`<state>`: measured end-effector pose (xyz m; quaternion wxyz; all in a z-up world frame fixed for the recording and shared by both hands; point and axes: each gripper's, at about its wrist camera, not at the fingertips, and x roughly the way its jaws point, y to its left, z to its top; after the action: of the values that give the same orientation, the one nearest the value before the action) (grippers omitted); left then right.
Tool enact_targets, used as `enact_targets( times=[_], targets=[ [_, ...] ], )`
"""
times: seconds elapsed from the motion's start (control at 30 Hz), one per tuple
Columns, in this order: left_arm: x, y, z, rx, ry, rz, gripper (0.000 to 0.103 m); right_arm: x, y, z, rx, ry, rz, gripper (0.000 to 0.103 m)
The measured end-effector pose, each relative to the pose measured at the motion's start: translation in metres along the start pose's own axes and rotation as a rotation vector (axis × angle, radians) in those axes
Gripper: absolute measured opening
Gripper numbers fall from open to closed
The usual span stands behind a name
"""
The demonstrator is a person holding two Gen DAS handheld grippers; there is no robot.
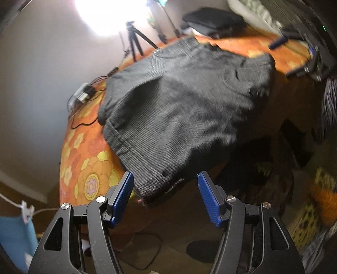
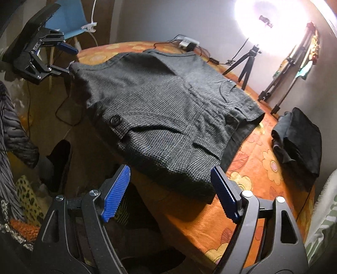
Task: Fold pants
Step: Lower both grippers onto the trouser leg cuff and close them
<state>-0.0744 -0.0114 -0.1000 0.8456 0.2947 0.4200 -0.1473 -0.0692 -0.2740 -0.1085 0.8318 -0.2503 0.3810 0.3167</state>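
Observation:
Dark grey knit pants [image 1: 179, 101] lie spread on the orange flowered table cover [image 1: 88, 164], with one end hanging over the table's near edge. My left gripper [image 1: 165, 179] is open, its blue pads on either side of the hanging hem corner. In the right wrist view the pants [image 2: 164, 109] show two buttons and pocket slits. My right gripper [image 2: 170, 175] is open at the near edge of the pants, not touching them. The left gripper [image 2: 70, 60] shows there at the far left corner of the pants.
A folded black garment [image 2: 299, 139] lies on the table cover [image 2: 242, 210] at the right. A small tripod [image 2: 248, 63], a power strip with cables [image 2: 187, 43] and a bright ring light [image 2: 271, 23] stand at the far side. A blue chair [image 2: 69, 19] stands beyond the table.

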Motion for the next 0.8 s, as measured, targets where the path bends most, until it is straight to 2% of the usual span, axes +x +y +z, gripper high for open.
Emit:
enact_targets(
  times=[0.2,0.33,0.5,0.63,0.67,0.7,0.73,0.8],
  targets=[
    [0.025,-0.007,-0.007,0.099,0.062,0.031,0.064,0.016,0.002,0.001,-0.061,0.043,0.006,0.082],
    [0.038,-0.005,-0.014,0.111,0.092,0.039,0.064,0.029,-0.001,-0.001,-0.084,0.082,0.005,0.082],
    [0.046,-0.002,-0.019,0.097,0.1,0.047,0.064,0.033,-0.001,0.0,-0.096,0.085,-0.001,0.082],
    [0.048,0.006,-0.021,0.053,0.094,0.023,0.038,0.033,0.003,0.003,-0.12,0.074,-0.02,0.079],
    [0.049,0.008,-0.021,0.044,0.089,0.013,0.033,0.034,0.004,0.003,-0.126,0.075,-0.03,0.076],
    [0.048,0.009,-0.021,0.035,0.082,-0.005,0.025,0.035,0.004,0.003,-0.127,0.079,-0.029,0.067],
    [0.046,0.009,-0.021,0.03,0.074,-0.01,0.023,0.036,0.004,0.003,-0.123,0.083,-0.02,0.061],
    [0.044,0.01,-0.022,0.026,0.057,-0.011,0.016,0.035,0.003,0.004,-0.116,0.083,-0.014,0.057]
  ],
)
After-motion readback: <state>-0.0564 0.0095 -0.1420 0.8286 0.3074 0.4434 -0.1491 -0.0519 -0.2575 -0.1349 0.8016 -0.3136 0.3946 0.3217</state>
